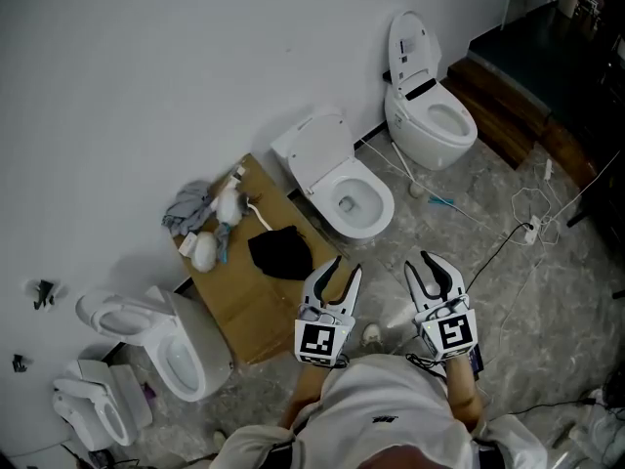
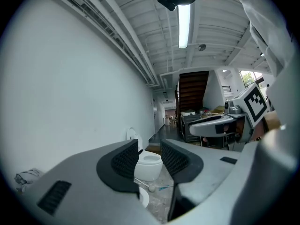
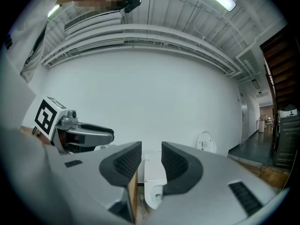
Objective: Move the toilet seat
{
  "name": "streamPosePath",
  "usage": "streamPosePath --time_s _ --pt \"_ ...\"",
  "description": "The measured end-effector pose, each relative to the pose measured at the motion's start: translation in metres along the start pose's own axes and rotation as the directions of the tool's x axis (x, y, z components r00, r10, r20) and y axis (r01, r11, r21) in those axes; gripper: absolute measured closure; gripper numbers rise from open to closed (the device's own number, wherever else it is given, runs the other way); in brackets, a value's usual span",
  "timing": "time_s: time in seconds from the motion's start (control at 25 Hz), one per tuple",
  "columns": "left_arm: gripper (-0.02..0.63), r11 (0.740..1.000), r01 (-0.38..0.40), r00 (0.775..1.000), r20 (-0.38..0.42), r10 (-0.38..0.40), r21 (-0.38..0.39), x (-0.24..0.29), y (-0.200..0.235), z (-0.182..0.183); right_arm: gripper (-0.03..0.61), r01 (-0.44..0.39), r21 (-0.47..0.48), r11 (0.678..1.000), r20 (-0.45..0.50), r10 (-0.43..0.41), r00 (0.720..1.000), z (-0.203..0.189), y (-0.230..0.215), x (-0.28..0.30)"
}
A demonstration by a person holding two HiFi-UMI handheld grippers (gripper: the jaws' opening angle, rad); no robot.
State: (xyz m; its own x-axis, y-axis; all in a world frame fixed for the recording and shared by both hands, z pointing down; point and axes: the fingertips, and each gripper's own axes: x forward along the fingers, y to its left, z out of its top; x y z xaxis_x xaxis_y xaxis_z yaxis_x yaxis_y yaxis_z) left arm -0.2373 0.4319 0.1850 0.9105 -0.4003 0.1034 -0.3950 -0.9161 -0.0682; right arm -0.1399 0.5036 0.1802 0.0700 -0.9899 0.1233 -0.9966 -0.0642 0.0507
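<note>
Three white toilets stand along the wall. The middle toilet (image 1: 352,198) has its seat and lid (image 1: 314,147) raised; it shows between the right jaws as the middle toilet (image 3: 153,179). The far toilet (image 1: 428,120) also has its lid up and appears past the left jaws as the far toilet (image 2: 149,165). The near toilet (image 1: 171,345) lies at the lower left, with a loose seat unit (image 1: 93,408) beside it. My left gripper (image 1: 348,265) (image 2: 150,156) and right gripper (image 1: 418,259) (image 3: 151,161) hover side by side in front of the middle toilet, both shut and empty.
A flat cardboard sheet (image 1: 239,296) lies left of the middle toilet, carrying a black cloth (image 1: 280,252), grey rags (image 1: 190,208) and a white bottle (image 1: 203,252). Cables (image 1: 527,228) trail over the stone floor on the right. A dark wooden step (image 1: 508,115) sits at the back right.
</note>
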Motion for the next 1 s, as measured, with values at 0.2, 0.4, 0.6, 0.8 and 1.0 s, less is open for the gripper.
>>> streamPosePath --time_s 0.2,0.4,0.6,0.8,1.0 --pt "0.453 1.0 0.003 1.0 0.022 -0.003 -0.008 0.009 0.014 0.001 0.43 0.01 -0.009 1.0 -0.01 -0.01 1.0 0.004 -0.001 0.016" --pt "0.453 1.0 0.002 0.999 0.037 -0.001 -0.024 0.021 0.025 -0.001 0.431 0.013 -0.009 1.0 -0.017 -0.013 1.0 -0.001 -0.006 0.03" --pt "0.453 1.0 0.003 1.0 0.014 -0.002 -0.019 0.039 0.032 -0.009 0.431 0.018 -0.009 1.0 -0.015 -0.018 1.0 -0.005 -0.019 0.045" --pt "0.453 1.0 -0.026 1.0 0.007 0.026 -0.007 0.064 0.044 -0.009 0.431 0.001 -0.01 1.0 -0.011 -0.001 1.0 -0.006 -0.039 0.069" --pt "0.453 0.997 -0.074 0.997 0.0 0.074 -0.01 0.096 0.059 -0.01 0.43 -0.044 -0.014 0.999 -0.006 0.044 0.999 -0.005 -0.068 0.104"
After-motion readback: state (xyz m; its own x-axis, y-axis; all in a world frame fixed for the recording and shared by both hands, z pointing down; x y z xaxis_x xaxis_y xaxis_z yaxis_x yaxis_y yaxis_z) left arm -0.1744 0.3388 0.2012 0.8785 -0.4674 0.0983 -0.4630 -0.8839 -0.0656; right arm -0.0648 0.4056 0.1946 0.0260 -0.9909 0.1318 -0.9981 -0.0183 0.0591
